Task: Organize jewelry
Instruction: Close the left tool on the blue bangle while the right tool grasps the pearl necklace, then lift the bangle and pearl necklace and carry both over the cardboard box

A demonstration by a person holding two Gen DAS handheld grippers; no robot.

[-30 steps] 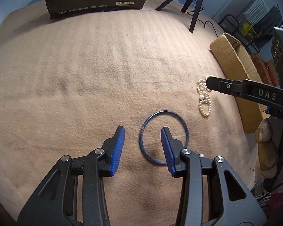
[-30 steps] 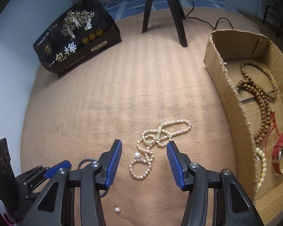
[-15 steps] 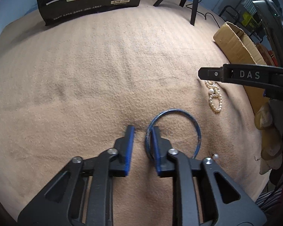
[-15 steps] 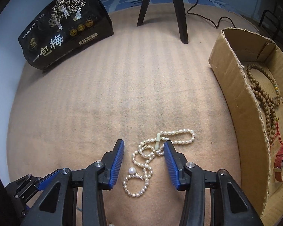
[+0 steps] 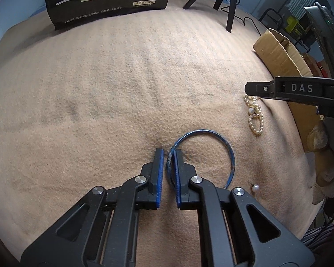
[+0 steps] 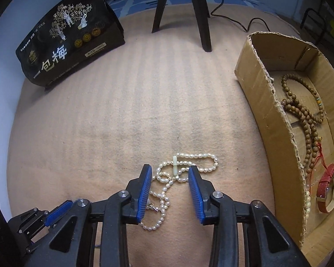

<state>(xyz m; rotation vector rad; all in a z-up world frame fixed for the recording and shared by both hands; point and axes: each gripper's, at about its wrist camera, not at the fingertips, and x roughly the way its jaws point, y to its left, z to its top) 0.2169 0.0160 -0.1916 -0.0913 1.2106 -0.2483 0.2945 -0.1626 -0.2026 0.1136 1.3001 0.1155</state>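
Brown wooden bead strand (image 6: 300, 111), red-strap watch (image 6: 328, 189) boxed — left tool (image 5: 168, 162) nipping thin blue bangle (image 5: 230, 153); right tool (image 6: 169, 178) wide, straddling white pearl necklace (image 6: 196, 158).

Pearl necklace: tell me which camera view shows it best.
The right wrist view: the whole pearl necklace lies on the blanket between the right gripper's open jaws. The left wrist view shows only its looped end, the rest hidden behind the right gripper.

The left tongs (image 5: 167, 153) are low and nearly closed, with the two blue pads pinching one side of a thin ring. The right tongs (image 6: 169, 170) are low too, with their blue pads wide apart.
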